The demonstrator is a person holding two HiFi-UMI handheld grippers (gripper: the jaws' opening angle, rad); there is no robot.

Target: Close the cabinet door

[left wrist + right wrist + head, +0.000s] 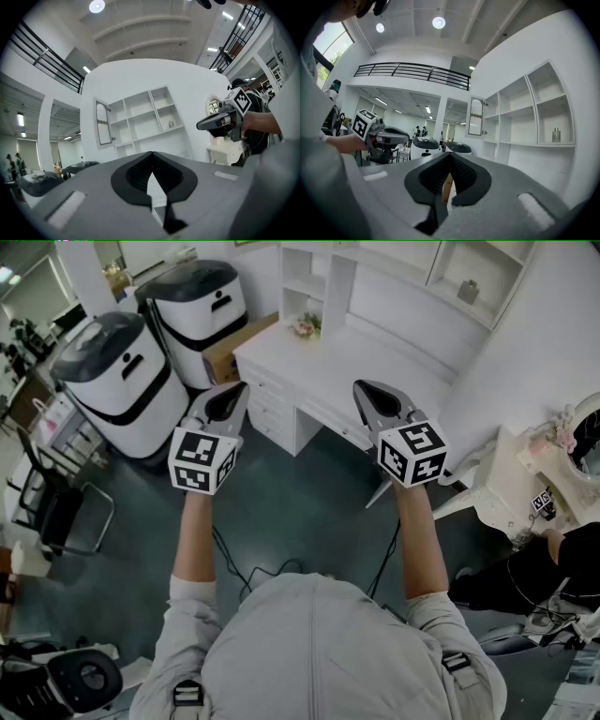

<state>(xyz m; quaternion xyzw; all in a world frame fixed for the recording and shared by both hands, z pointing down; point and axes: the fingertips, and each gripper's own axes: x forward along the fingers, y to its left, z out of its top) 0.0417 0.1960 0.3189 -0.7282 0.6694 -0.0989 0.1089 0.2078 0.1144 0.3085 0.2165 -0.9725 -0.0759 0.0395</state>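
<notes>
The white cabinet door [103, 123] with a mirror-like panel stands swung open at the left end of the wall shelving [150, 117]; in the right gripper view the door [476, 116] hangs beside the same shelves. From the head view both grippers are held level in the air in front of the white desk [375, 357], well short of the shelving. My left gripper [232, 397] is shut with nothing between its jaws. My right gripper [368, 393] is also shut and holds nothing. Each gripper shows in the other's view, the right gripper [220, 123] and the left gripper [389, 137].
Two large white-and-black machines [122, 381] [199, 304] stand left of the desk, with a cardboard box [234, 348] between them and it. A black chair [52, 512] is at far left, an ornate white dresser [525, 479] and a person's arm [525, 573] at right. Cables [253, 568] lie on the floor.
</notes>
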